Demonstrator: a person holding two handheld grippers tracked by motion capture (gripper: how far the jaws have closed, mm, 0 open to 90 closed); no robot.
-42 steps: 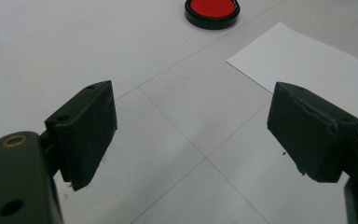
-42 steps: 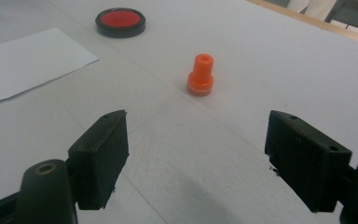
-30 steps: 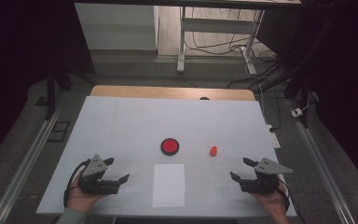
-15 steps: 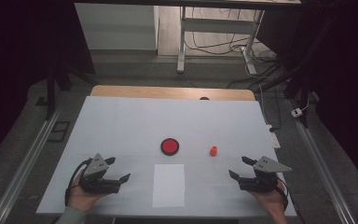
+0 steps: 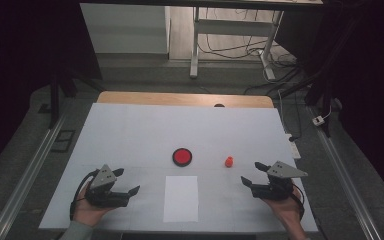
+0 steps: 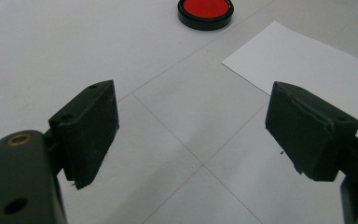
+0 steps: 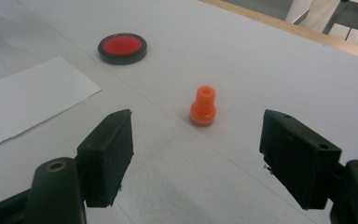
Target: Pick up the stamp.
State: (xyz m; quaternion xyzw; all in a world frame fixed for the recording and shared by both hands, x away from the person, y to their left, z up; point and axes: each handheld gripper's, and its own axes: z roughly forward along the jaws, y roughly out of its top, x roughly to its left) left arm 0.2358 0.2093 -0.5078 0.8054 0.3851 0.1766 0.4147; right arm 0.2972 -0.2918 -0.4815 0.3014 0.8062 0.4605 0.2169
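A round red pad in a black rim (image 5: 182, 156) (image 6: 205, 11) (image 7: 122, 47) lies near the table's middle. To its right stands a small orange stamp-like peg (image 5: 228, 161) (image 7: 203, 106), upright. A white sheet of paper (image 5: 181, 198) (image 6: 307, 65) (image 7: 23, 100) lies flat in front of the pad. My left gripper (image 5: 129, 181) (image 6: 193, 135) rests open at the front left, with bare table between its jaws. My right gripper (image 5: 252, 173) (image 7: 196, 158) rests open at the front right, the orange peg a short way ahead of its jaws.
The white table top (image 5: 145, 130) has a wooden strip (image 5: 185, 99) along its far edge. Metal rails (image 5: 25, 180) run down both sides. A desk frame with cables (image 5: 230, 45) stands on the floor beyond the table.
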